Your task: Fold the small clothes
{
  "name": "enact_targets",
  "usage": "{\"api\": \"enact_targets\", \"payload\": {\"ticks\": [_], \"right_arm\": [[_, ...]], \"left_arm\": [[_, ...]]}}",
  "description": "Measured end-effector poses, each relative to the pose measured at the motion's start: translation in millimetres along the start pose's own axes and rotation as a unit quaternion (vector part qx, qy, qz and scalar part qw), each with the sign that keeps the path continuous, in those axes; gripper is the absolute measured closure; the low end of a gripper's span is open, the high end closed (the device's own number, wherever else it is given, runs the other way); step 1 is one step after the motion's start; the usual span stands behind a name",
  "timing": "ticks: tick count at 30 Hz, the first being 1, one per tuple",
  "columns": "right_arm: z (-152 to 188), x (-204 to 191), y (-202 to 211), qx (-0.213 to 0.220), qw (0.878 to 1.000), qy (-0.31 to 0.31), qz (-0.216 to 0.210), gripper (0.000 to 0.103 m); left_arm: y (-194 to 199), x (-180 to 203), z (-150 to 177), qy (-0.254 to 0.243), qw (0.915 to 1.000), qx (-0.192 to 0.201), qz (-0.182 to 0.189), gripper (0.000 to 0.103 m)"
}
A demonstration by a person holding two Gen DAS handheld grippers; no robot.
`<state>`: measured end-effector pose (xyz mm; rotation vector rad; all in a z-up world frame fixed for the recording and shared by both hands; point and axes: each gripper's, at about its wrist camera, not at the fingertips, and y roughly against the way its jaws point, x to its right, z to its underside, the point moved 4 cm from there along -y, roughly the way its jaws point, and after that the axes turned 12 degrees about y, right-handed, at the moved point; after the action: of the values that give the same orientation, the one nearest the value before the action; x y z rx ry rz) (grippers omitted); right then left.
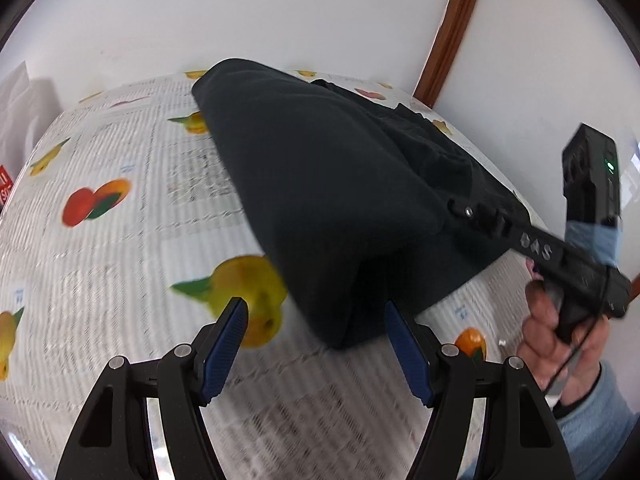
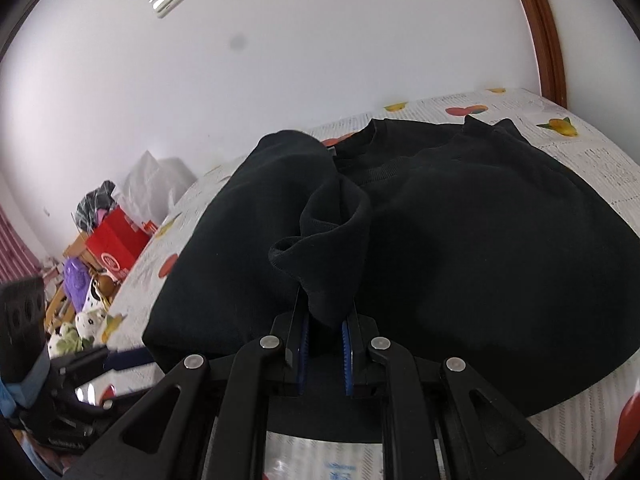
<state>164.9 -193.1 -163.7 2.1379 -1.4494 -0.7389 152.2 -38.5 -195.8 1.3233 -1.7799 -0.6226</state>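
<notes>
My right gripper (image 2: pixel 323 342) pinches a bunched fold of the black sweatshirt (image 2: pixel 480 240), which lies across the fruit-print counter (image 2: pixel 592 160). My left gripper (image 1: pixel 316 344) stands wide and empty just beside its near edge. I should carry this fold over evenly, then smooth it.

The sweater (image 2: pixel 460 240) lies on the tablecloth (image 1: pixel 120 240), its collar toward the wall (image 1: pixel 240 12). My right tongs (image 2: pixel 324 336) pinch a fold over its middle. My left tongs (image 1: pixel 316 344) hang before its near corner, jaws apart. Boxes (image 2: pixel 116 244) sit left, past the edge.
</notes>
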Motion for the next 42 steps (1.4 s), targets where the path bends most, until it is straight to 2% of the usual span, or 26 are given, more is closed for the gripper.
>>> {"api": "enact_targets", "payload": {"ticks": [2,4,5,7,10,11,14,15,16,17,20,25,32,36,38,40,42], "right_arm": [[0.4,1.3,1.9,-0.002,1.0,0.001,-0.006,0.09],[-1.9,2.6,3.0,-0.01,1.0,0.005,-0.014,0.085],[-3.9,2.7,4.1,-0.013,1.0,0.009,-0.015,0.084],[-9.6,3.4,7.1,-0.014,1.0,0.013,-0.021,0.077],[-18.7,6.9,8.0,-0.001,1.0,0.016,-0.021,0.051],[-21.4,8.1,5.8,0.0,1.0,0.014,-0.018,0.049],[-29.1,15.5,-9.1,0.001,1.0,-0.002,-0.018,0.049],[-30.5,18.0,-16.1,-0.003,1.0,-0.006,-0.01,0.055],[-31.2,19.7,-21.6,-0.006,1.0,-0.006,-0.004,0.072],[-30.8,21.9,-28.0,-0.011,1.0,-0.002,0.001,0.079],[-27.4,20.8,-42.1,-0.027,1.0,0.009,0.001,0.083],[-30.6,9.0,-54.4,-0.034,0.999,0.018,-0.01,0.084],[-35.1,-40.3,-80.2,-0.045,0.997,0.044,-0.04,0.085],[-33.7,-66.3,-87.1,-0.05,0.996,0.054,-0.057,0.083],[-34.2,-73.7,-83.5,-0.05,0.995,0.06,-0.061,0.079],[-36.6,-76.5,-76.1,-0.038,0.996,0.056,-0.064,0.075],[-38.0,-76.1,-75.3,-0.036,0.996,0.044,-0.072,0.067]], "left_arm": [[-4.2,2.5,-4.1,0.004,0.9999,0.009,-0.011,0.035],[-8.6,3.7,-7.1,0.004,0.9995,0.018,-0.024,0.037],[-10.3,4.1,-7.6,0.005,0.9995,0.02,-0.025,0.042],[-14.8,3.4,-6.5,0.013,0.9997,0.01,-0.015,0.043],[-23.4,2.8,-5.4,0.025,0.9997,0.0,-0.005,0.043],[-26.1,3.6,-5.1,0.024,0.9997,0.002,-0.01,0.043],[-28.6,7.7,-8.1,0.018,0.9996,0.012,-0.018,0.043],[-28.8,8.5,-9.5,0.017,0.9994,0.017,-0.022,0.047],[-27.6,9.2,-10.3,0.016,0.9993,0.025,-0.022,0.054],[-26.6,8.6,-11.2,0.017,0.999,0.032,-0.025,0.06],[-21.6,3.1,-10.1,0.019,0.9987,0.041,-0.024,0.074],[-8.6,-18.8,-12.1,0.032,0.9977,0.05,-0.033,0.078],[16.7,-78.1,-9.7,0.074,0.9941,0.061,-0.05,0.078],[30.1,-100.3,-0.5,0.086,0.994,0.054,-0.04,0.075],[32.7,-105.6,3.2,0.089,0.9942,0.05,-0.033,0.073],[35.8,-110.2,9.0,0.09,0.9947,0.045,-0.021,0.066],[35.9,-110.7,11.4,0.094,0.9946,0.043,-0.006,0.05]]}}
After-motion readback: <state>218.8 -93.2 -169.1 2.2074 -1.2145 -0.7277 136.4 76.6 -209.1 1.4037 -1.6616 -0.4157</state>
